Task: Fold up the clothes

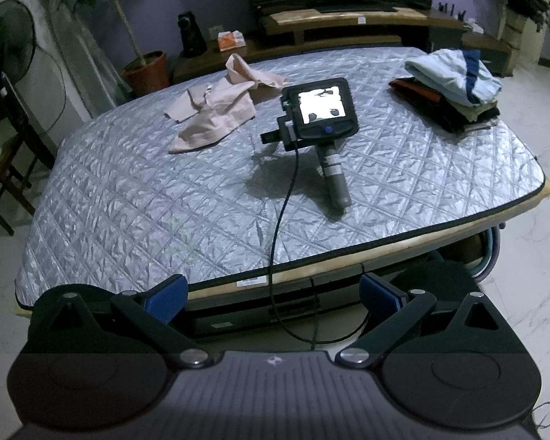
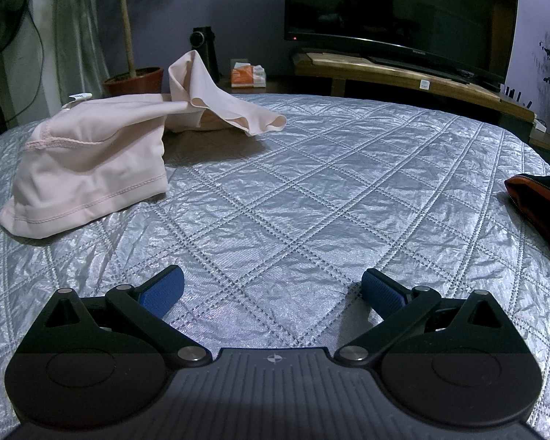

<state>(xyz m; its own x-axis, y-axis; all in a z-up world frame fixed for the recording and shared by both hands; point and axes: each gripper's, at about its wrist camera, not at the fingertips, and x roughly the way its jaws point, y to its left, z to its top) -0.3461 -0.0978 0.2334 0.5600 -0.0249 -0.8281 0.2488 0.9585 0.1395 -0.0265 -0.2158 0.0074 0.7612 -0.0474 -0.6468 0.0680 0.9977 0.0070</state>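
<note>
Left gripper (image 1: 271, 293) jaws spread wide, empty, off the table's near edge. Right gripper (image 2: 273, 289) also spread and empty, resting low on the quilted silver cover (image 2: 311, 201). Beyond: crumpled pink garment (image 2: 88, 161) at far left; folded stack (image 1: 454, 88) at far right.

Tabletop (image 1: 209, 198) under a silver quilted cover, dark piping along its edge; crumpled pale pink garment (image 1: 216, 113) lying far left; stack of folded clothes (image 1: 454, 88) at the far right corner; right tongs (image 1: 317, 110) resting mid-surface, cable trailing off the near edge
</note>
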